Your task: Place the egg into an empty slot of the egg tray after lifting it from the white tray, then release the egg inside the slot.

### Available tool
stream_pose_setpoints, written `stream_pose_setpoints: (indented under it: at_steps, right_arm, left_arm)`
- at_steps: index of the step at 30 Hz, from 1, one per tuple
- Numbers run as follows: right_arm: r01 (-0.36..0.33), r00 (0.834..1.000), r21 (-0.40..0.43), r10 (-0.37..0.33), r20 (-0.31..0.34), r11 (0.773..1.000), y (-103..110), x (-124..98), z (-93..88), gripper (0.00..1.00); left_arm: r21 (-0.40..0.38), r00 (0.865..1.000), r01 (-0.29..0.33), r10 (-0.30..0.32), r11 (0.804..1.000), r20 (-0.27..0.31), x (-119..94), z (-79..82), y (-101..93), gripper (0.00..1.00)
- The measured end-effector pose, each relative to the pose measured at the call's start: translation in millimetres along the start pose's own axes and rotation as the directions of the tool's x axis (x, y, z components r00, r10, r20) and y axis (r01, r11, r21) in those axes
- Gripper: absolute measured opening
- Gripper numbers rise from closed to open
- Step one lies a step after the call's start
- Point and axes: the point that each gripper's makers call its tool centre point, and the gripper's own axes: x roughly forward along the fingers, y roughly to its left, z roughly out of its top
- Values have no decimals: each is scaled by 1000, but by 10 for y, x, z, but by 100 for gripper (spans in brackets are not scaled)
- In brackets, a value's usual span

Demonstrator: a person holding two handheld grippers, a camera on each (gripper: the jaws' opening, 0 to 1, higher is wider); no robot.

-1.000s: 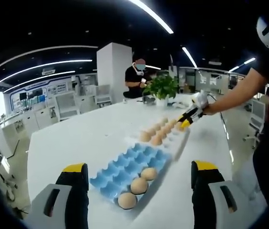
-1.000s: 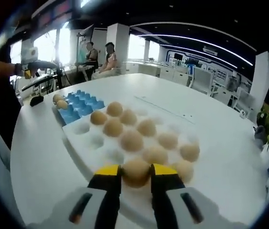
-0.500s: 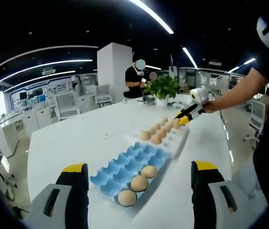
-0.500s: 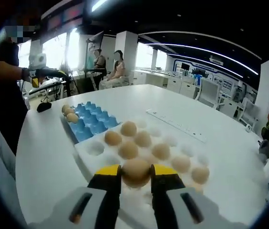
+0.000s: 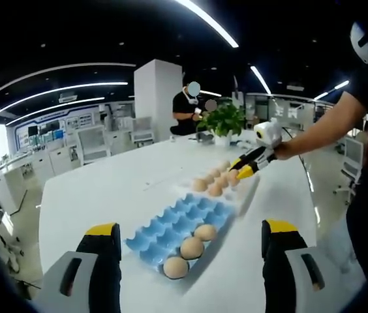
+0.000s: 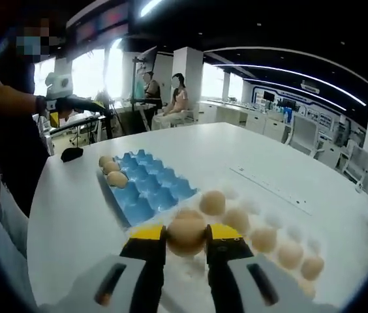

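The right hand-held gripper (image 6: pixel 185 242) grasps the egg (image 6: pixel 186 233) at lower centre, above the white tray (image 6: pixel 282 225). Carry it level to the blue egg tray (image 6: pixel 150 192), centre over an empty slot, lower, then release. The left hand-held gripper (image 5: pixel 190 241) stands open.

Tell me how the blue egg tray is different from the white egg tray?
The blue egg tray holds three eggs, all in a row at one end, and most of its slots are empty. The white egg tray is paler and holds more eggs, spread over its slots. Both lie flat, side by side, on the white table, and both have cup-shaped slots.
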Motion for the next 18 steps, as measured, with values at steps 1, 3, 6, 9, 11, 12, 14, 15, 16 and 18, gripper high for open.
stream_pose_setpoints:
  at_steps: [1,3,6,9,11,12,14,15,16,18]
  right_arm:
    - [-6,1000,0,6,3,1000,33,37,27,25]
    - [-26,1000,-5,26,12,1000,120,131,87,25]
    - [-58,998,-16,59,16,998,249,262,147,25]
    - [-88,996,-23,89,21,996,383,381,206,25]
    - [-102,994,-28,103,24,994,446,442,239,25]
    - [-115,993,-30,115,27,993,495,483,265,25]
    - [-133,991,-42,134,26,990,577,552,303,25]
    - [-143,989,-43,144,27,989,619,589,320,25]
    - [-150,988,-48,152,26,987,651,616,330,25]
    - [-165,986,-56,166,22,985,716,678,337,25]
  left_arm:
    - [-1,1000,0,0,1000,0,-4,-1,2,92]
    - [-3,1000,-4,4,1000,-1,-21,-10,13,92]
    - [-4,1000,-8,8,1000,-1,-48,-23,27,92]
    - [-7,1000,-14,14,1000,1,-81,-30,45,92]
    - [-8,1000,-17,17,1000,1,-100,-37,55,92]
    - [-8,1000,-19,19,1000,1,-111,-42,57,92]
    - [-11,1000,-22,22,1000,1,-129,-48,59,92]
    - [-11,1000,-23,23,1000,2,-137,-48,60,92]
    - [-11,1000,-25,25,1000,1,-146,-51,63,92]
    - [-12,1000,-27,27,1000,3,-160,-51,68,92]
